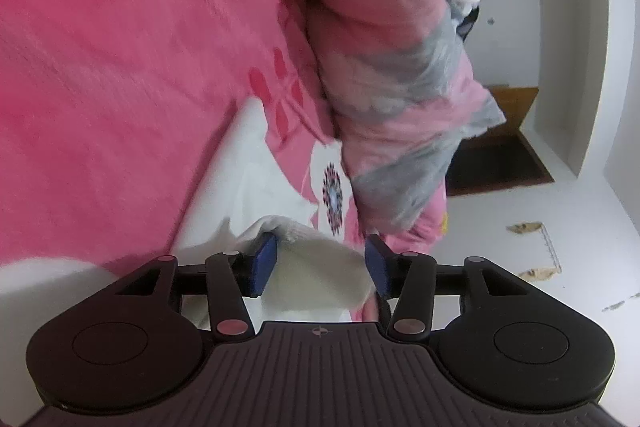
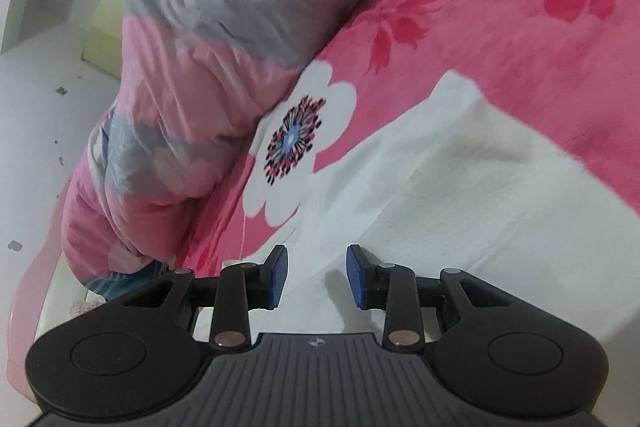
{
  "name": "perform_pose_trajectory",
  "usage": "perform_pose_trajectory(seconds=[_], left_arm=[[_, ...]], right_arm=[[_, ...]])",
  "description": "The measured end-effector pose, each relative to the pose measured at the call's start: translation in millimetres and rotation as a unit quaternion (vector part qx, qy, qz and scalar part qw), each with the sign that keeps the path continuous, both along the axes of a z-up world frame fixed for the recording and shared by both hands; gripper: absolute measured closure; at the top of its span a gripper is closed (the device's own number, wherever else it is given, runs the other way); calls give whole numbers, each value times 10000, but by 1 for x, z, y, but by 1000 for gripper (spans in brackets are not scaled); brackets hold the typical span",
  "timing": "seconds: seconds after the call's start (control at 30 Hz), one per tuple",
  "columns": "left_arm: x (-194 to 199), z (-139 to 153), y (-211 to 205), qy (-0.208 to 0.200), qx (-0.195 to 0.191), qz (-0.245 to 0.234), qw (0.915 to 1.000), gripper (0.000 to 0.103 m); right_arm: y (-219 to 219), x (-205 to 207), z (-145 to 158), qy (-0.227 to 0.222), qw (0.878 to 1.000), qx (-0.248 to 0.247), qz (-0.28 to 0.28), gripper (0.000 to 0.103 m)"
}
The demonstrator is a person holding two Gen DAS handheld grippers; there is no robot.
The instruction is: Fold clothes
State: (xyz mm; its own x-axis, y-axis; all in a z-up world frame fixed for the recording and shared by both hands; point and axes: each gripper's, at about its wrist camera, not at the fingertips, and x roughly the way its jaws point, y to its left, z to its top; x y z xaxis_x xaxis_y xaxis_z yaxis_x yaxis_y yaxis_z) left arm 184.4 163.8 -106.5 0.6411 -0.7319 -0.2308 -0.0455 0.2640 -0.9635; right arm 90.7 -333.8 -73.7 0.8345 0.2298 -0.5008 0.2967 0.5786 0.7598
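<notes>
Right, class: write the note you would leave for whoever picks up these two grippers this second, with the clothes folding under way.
Left gripper: jaws apart, a raised fold of the white garment between them; the left pad touches it, the right pad stands clear.
Right gripper: open, nothing gripped, low over the same white garment.
The garment lies on the pink floral blanket, beside a bunched pink and grey quilt.
Done: partly laid out.
Left: finish folding; how many folds remain cannot be told.

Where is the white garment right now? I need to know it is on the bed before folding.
The white garment lies on the pink floral bedspread, right of the rolled pink-and-grey quilt in the right wrist view. A fold of it sits between the left gripper pads.
</notes>
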Motion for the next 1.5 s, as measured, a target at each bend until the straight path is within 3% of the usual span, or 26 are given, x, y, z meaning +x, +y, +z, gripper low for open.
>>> perform_pose_trajectory(seconds=[0.13,0.23,0.33,0.43,0.53,0.7,0.8,0.9,0.97,1.1,1.33,1.5], left_arm=[[-8,9,14,-117,175,310,9993,49],[-15,21,19,-163,873,415,9952,49],[-23,37,13,-274,1862,384,9814,49],[-36,47,3,-464,2696,174,9617,49],[-48,53,-6,-627,3210,-94,9449,49],[-66,54,-16,-587,3681,-414,9270,49],[-75,54,-21,-499,3979,-495,9147,49],[-81,61,-18,-541,3961,-389,9158,49],[-82,71,-22,-728,4068,-381,9098,49],[-67,86,-40,-1044,4349,-630,8922,49],[-13,87,-79,-1436,4945,-1249,8481,49],[21,73,-92,-1412,5127,-1475,8340,49]], right_arm=[[9,-10,10,-156,9994,-231,213,68],[20,-16,19,-194,9976,-488,453,68],[26,-25,25,-212,9958,-709,548,68],[24,-40,29,-200,9948,-841,531,68],[19,-59,30,-116,9934,-1039,477,68],[3,-92,26,15,9921,-1202,357,68],[-9,-103,21,453,9849,-1668,-116,68],[-20,-112,22,491,9818,-1796,-378,68],[-23,-115,30,267,9823,-1824,-343,68],[-20,-108,46,55,9746,-2229,-217,67],[-15,-73,59,5,9560,-2929,159,61],[-10,-45,57,251,9407,-3341,538,61]])
